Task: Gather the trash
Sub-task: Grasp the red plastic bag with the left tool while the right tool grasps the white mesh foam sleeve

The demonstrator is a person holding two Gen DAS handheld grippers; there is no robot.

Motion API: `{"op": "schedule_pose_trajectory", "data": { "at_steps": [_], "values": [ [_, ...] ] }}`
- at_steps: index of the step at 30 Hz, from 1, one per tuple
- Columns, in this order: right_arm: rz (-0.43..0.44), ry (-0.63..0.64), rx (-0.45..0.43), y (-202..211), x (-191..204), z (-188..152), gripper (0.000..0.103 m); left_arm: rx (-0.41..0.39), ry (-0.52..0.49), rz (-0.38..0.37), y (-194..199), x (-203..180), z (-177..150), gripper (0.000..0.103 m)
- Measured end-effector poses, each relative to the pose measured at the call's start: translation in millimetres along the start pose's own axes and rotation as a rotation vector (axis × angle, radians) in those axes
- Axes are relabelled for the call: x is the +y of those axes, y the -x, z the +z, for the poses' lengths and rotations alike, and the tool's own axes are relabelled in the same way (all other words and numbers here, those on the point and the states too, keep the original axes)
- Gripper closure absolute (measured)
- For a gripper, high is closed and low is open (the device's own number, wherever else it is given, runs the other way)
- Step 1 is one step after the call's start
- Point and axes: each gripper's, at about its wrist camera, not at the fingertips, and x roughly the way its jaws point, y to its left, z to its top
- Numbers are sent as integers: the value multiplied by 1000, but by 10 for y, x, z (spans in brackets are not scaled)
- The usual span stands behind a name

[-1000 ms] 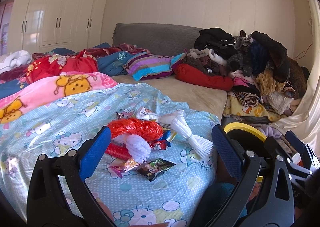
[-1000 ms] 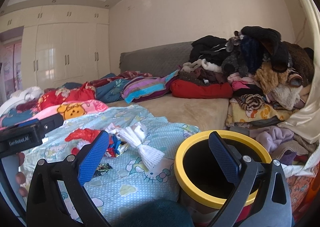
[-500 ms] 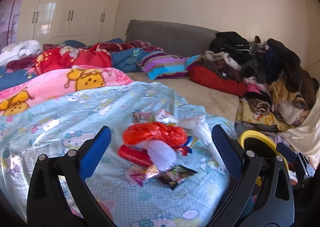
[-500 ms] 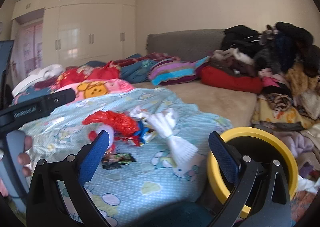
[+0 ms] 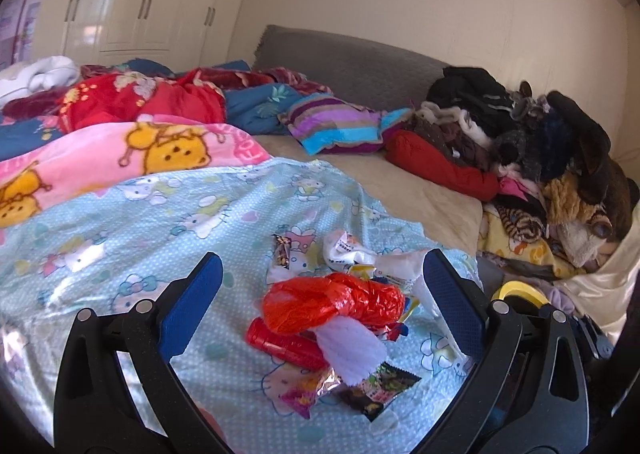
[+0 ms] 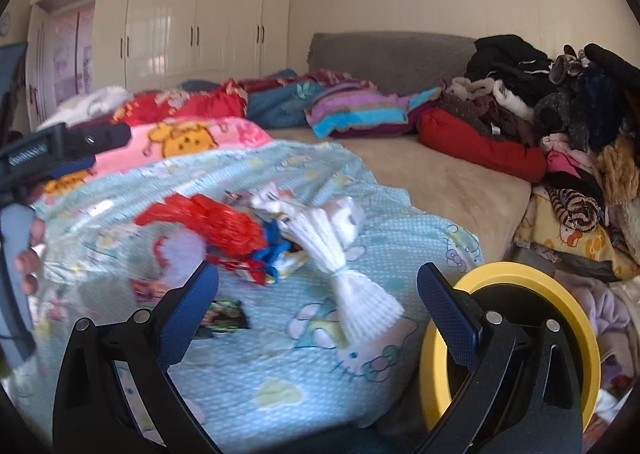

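The left claw (image 5: 320, 290) is spread wide, its blue textured pads (image 5: 192, 306) apart and touching nothing; the trash lies on the bed between and beyond them. The right claw (image 6: 318, 294) is likewise released, wide apart and empty, with its right pad in front of the round black bin with a yellow rim (image 6: 576, 294) that stands just beside the bed's edge.

The trash sits in a loose heap on the light-blue cartoon-cat print sheet (image 5: 160, 222): a crinkly red plastic bag (image 5: 332, 302), bunched and glossy; a smooth red cylindrical tube (image 5: 284, 344) under it; a soft white foam net sleeve (image 6: 352, 286), ribbed and pinched at the middle; a dark, flat foil snack wrapper (image 5: 380, 390); and a shiny pink foil wrapper (image 5: 304, 394) touching it. A heap of dark, furry clothes (image 5: 540, 142) is piled at the far right of the bed.
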Motion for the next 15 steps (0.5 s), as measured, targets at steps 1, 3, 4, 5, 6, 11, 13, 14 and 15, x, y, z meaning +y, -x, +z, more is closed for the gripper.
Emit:
{"op": "schedule_pose_trajectory", "data": {
  "at_steps": [1,3,4,5,6,11,13,14,15],
  "values": [
    [-4,1,19,-65,-33,8,6,14,-3,-4,-57,-2,14,11],
    [-9,7,69,-230,-98,13,7,40,-3,-28,-173,3,27,11],
    [-19,8,87,-292,-126,10,7,60,-2,-35,-231,6,27,11],
    [-16,8,112,-366,-152,14,7,78,1,-47,-290,15,26,11],
    [-20,5,132,-454,-185,24,7,95,3,-52,-346,27,23,11],
    [-20,9,220,-791,-253,24,7,191,9,-65,-587,66,-74,11],
    [-20,34,254,-911,-242,-9,7,211,23,-71,-643,95,-112,11],
    [-17,49,274,-975,-237,-16,14,228,33,-78,-677,106,-125,11],
    [-20,65,304,-1047,-216,-32,20,238,41,-82,-701,123,-143,11]
  ]
}}
